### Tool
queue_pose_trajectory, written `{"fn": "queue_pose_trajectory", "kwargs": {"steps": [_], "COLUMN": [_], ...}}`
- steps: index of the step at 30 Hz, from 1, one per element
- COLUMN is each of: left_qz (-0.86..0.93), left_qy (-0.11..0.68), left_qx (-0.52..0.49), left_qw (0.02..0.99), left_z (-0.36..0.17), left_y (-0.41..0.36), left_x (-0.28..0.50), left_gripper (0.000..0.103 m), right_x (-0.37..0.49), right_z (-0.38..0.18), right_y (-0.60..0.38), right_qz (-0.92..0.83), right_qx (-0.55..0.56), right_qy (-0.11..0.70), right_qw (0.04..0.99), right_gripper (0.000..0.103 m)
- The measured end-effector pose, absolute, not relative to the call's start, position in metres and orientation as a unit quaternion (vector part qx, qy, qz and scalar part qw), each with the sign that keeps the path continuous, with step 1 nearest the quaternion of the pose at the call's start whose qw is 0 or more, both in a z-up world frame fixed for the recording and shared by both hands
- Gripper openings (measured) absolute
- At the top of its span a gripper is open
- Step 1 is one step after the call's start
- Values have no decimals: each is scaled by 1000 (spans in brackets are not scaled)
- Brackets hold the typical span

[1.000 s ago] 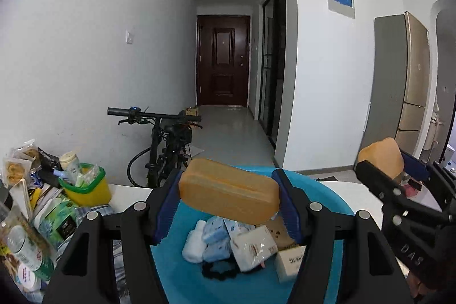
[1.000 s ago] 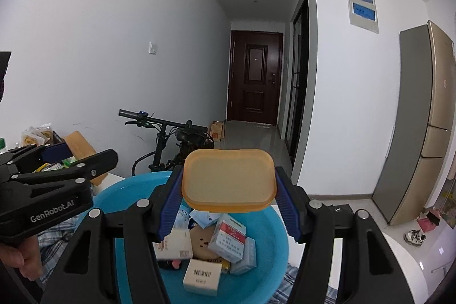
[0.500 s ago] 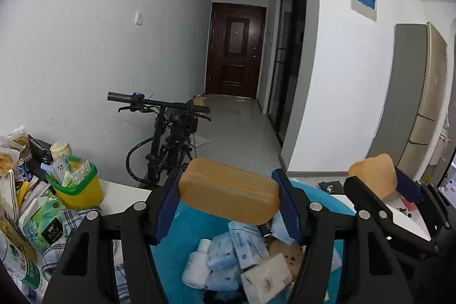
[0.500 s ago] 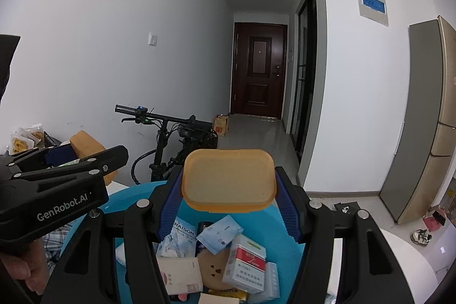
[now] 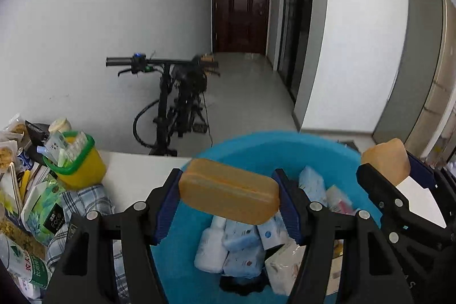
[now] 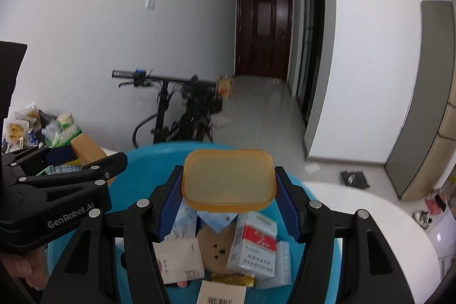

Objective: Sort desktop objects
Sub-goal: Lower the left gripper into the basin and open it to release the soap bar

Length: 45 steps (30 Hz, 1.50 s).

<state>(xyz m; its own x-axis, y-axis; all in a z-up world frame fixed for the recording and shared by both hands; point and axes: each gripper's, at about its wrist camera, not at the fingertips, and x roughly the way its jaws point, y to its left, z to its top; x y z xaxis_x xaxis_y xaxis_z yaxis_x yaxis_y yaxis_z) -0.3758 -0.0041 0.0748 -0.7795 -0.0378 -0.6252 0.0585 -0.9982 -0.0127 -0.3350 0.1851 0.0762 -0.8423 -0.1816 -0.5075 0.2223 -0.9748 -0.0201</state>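
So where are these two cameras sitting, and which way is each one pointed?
Left wrist view: mounted on the left gripper, looking along its fingers over an orange box and blue basin towards the hallway door; the right gripper shows at the right.
Right wrist view: mounted on the right gripper, facing the same way, holding an orange lid; the left gripper and a hand show at the left.
Both share the basin, bicycle, door and each other's gripper.
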Motion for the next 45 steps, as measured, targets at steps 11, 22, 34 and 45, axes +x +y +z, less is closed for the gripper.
{"fn": "queue_pose_trajectory", "kwargs": {"steps": [11,22,34,45], "left_qz": [-914,-888,-874,-896], "left_qy": [12,56,85,73], "left_qx": [405,457,478,437], "left_qw": [13,-2,-7,-7], "left_z": [42,24,14,34], "left_y": [2,-8,-19,-12], "left_x": [-397,-409,-416,-405], "left_gripper": [66,66,66,85], "right_x": [-347,-353,-353,-358], "right_z": [64,60,59,57], "right_y": [189,195,193,194], "right_qz": [-941,-933,-930,-929], "right_qx": [314,334,338,344], "right_qy": [44,43,47,46], "right_qw": [122,129,135,132], "right_gripper": [60,60,60,60]}}
